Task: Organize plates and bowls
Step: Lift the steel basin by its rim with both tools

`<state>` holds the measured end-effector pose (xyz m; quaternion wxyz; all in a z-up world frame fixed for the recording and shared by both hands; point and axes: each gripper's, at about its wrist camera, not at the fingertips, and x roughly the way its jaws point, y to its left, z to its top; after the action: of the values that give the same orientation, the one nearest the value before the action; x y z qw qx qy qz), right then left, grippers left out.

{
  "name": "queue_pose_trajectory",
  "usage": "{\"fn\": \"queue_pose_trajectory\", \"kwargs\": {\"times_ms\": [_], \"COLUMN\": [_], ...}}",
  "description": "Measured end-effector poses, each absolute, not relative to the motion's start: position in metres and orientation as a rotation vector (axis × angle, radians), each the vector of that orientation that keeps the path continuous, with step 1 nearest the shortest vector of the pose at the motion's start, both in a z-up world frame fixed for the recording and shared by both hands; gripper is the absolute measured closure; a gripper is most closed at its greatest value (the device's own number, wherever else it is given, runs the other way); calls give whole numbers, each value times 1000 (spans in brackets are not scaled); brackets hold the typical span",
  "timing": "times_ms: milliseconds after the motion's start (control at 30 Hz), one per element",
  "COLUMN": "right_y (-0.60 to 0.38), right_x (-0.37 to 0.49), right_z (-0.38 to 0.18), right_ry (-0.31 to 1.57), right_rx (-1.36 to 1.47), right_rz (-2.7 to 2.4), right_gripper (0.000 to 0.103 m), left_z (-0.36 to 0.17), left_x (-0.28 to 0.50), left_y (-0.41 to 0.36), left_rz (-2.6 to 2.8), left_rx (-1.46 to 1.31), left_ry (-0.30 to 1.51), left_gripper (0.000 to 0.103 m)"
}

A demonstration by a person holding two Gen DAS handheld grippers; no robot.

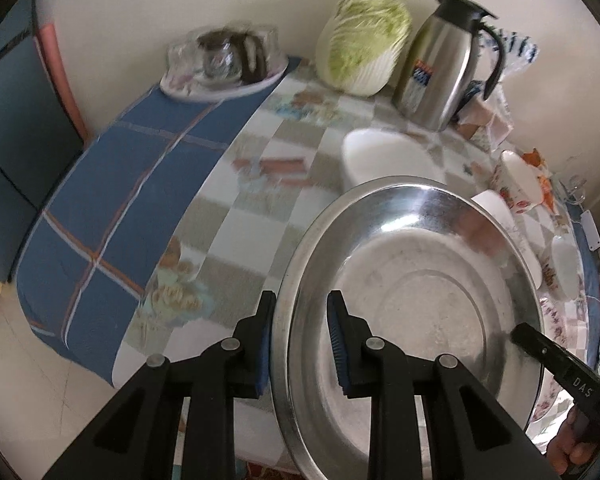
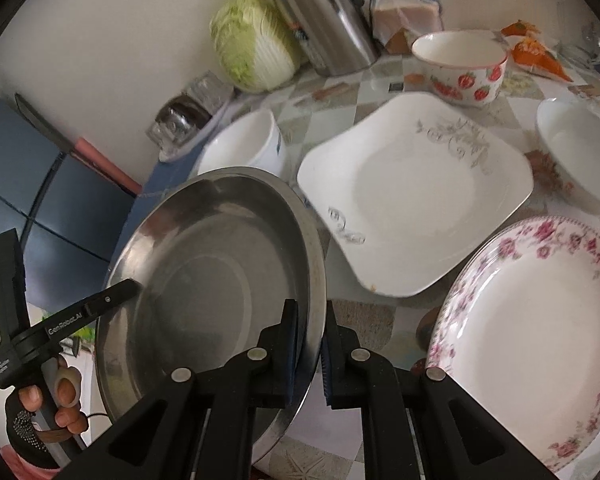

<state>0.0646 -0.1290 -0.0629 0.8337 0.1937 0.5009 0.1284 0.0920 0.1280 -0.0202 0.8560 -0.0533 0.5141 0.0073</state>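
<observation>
A wide, shallow steel basin (image 1: 412,288) hangs tilted above the table, held from both sides. My left gripper (image 1: 300,344) is shut on its left rim, one pad outside and one inside. My right gripper (image 2: 310,348) is shut on the basin's (image 2: 204,280) right rim. Each view shows the other gripper's finger on the far rim. On the table lie a square white plate (image 2: 416,192), a round pink-flowered plate (image 2: 540,340), a white bowl (image 2: 248,148), a strawberry-patterned bowl (image 2: 460,64) and another white bowl (image 2: 580,148).
Along the wall stand a cabbage (image 1: 364,40), a steel thermos jug (image 1: 444,60), a bagged loaf (image 2: 404,12) and a plastic-covered dish (image 1: 224,64). A blue checked cloth (image 1: 120,200) hangs over the table's left edge. A person's hand (image 2: 64,396) grips the left tool.
</observation>
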Motion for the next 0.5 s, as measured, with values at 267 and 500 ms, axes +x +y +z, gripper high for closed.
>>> {"fn": "queue_pose_trajectory", "kwargs": {"times_ms": [267,500], "right_y": [-174,-222], "right_x": [70,72], "right_z": [-37,-30], "right_ry": [958,896], "right_rx": [491,581], "right_rz": [202,131], "right_gripper": [92,91], "left_z": [17,24], "left_x": [121,145], "left_y": [69,19], "left_rz": [-24,-75], "left_rx": [-28,20], "left_ry": [1025,1022], "left_gripper": [76,76]}}
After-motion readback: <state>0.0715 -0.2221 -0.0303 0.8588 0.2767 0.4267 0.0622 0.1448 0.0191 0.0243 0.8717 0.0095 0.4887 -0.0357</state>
